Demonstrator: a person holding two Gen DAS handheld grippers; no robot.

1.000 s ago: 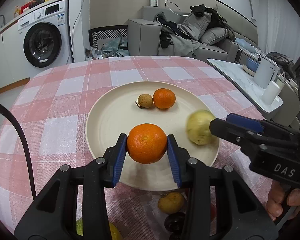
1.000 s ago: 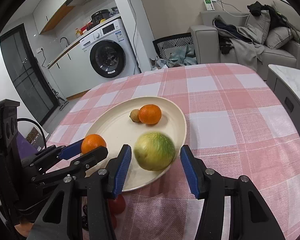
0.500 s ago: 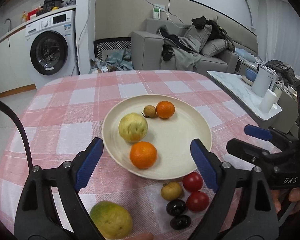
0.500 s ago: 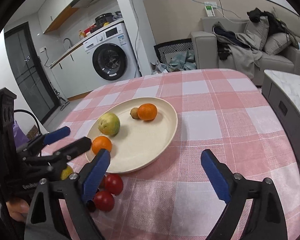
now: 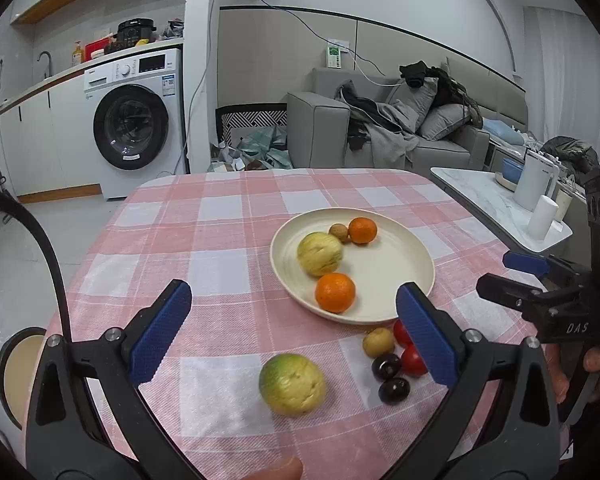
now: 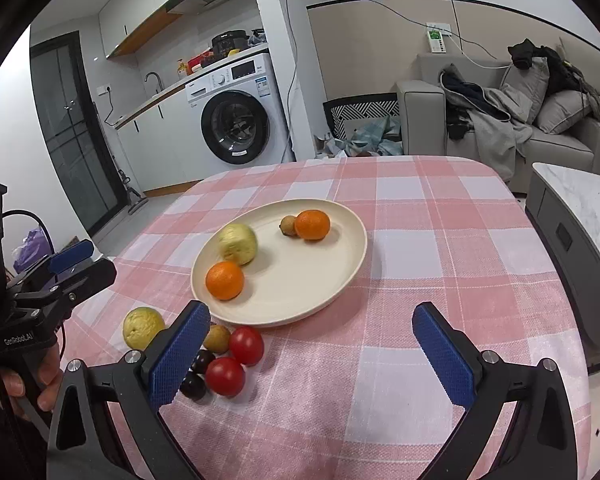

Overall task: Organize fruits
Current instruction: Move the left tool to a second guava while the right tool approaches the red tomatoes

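Both grippers hang over the near edge of the tabletop [image 6: 440, 216] with nothing in them: the left gripper [image 5: 291, 332] has its blue fingers [image 5: 159, 336] wide apart and just opened, and the right gripper [image 6: 308, 352] has also just opened, with only cloth between its fingers. The cream plate [image 6: 340, 280] already carries four fruits: a pale green guava [image 6: 237, 243], an orange [image 6: 224, 280] just beside it at the near rim, and at the far side a second orange [image 6: 312, 224] touching a small brown fruit [image 6: 287, 225]. So I judge that one placing step is finished and the next pick is about to begin. Still off the plate are a second guava [image 5: 292, 384], lying on the cloth between the left fingers but not touched, and a small cluster near the plate's rim: two red tomatoes [image 6: 235, 360], two dark cherries [image 5: 391, 378] and a brownish fruit [image 5: 378, 342]. The next move probably calls for lowering the left gripper around the guava and closing gently, because round fruit may roll. The tabletop wears a pink and white checked cloth. Behind it stand a washing machine [image 5: 133, 124] and a grey sofa [image 5: 380, 128] with clothes.
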